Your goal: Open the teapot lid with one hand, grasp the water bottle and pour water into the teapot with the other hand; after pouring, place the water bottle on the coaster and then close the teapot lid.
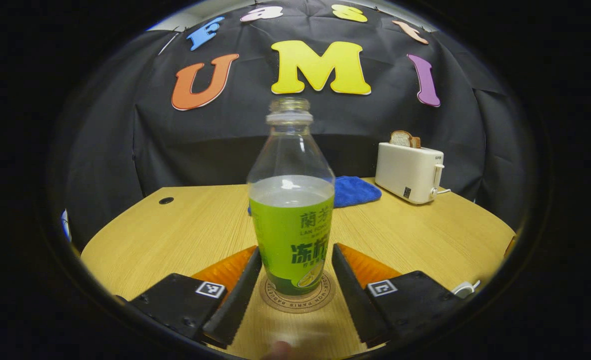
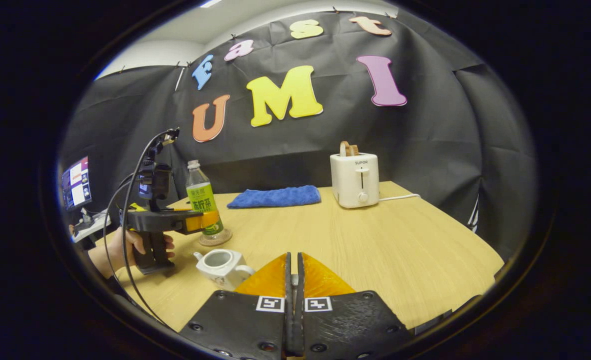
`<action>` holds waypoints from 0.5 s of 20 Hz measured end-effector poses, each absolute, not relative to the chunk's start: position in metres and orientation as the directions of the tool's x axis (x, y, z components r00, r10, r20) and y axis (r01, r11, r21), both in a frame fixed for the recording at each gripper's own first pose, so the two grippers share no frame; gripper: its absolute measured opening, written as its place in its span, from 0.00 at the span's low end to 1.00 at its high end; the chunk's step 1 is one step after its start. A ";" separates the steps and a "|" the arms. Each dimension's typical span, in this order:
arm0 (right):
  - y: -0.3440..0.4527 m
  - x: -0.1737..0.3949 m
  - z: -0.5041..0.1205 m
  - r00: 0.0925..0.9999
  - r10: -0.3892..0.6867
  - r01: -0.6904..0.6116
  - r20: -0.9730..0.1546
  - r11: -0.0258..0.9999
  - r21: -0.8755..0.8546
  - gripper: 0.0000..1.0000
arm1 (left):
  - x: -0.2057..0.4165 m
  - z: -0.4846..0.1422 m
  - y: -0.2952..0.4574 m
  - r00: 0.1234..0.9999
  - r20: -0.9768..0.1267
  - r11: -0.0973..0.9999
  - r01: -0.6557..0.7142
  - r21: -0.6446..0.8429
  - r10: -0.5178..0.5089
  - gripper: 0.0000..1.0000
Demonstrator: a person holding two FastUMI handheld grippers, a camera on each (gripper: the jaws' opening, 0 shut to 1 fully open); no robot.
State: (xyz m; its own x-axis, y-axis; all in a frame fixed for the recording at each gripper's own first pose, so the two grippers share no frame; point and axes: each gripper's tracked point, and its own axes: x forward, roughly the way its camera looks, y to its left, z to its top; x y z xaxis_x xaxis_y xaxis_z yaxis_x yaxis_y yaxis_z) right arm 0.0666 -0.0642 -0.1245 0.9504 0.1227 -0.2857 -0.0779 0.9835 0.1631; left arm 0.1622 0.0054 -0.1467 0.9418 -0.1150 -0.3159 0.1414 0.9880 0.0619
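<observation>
The water bottle (image 1: 291, 220), clear with a green label, no cap and partly full, stands upright on a round coaster (image 1: 298, 299). My left gripper (image 1: 296, 249) is shut on it, one finger against each side of the label. The right gripper view has the same bottle (image 2: 201, 200) at far left on its coaster (image 2: 215, 239), with a hand holding the left gripper (image 2: 201, 220) around it. A white teapot (image 2: 221, 266) sits nearer, its top open. My right gripper (image 2: 294, 256) hovers over the table to the right of the teapot, its fingers pressed together.
A blue cloth (image 2: 275, 196) lies at the back of the wooden table (image 2: 400, 240). A white toaster (image 2: 354, 179) with bread in it stands to the cloth's right, its cord trailing right. A monitor (image 2: 75, 182) glows beyond the table's left edge.
</observation>
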 end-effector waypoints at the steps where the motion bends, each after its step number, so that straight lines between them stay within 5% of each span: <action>1: -0.064 0.066 -0.125 0.950 0.122 -0.078 -0.286 0.984 0.161 0.00 | 0.162 -0.145 0.007 0.942 -0.317 0.989 0.134 0.061 -0.108 0.97; 10: -0.054 0.060 -0.109 0.957 0.121 -0.090 -0.264 0.988 0.126 0.00 | 0.125 -0.137 0.030 0.952 -0.297 0.993 0.095 0.067 -0.071 0.99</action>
State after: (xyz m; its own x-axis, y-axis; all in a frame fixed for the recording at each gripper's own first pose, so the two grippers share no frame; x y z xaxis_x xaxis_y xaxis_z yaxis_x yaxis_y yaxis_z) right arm 0.0602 -0.0540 -0.1091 0.9569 0.1211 -0.2640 -0.0903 0.9879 0.1260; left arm 0.1246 0.0295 -0.1366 0.9522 -0.0713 -0.2970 0.0952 0.9932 0.0670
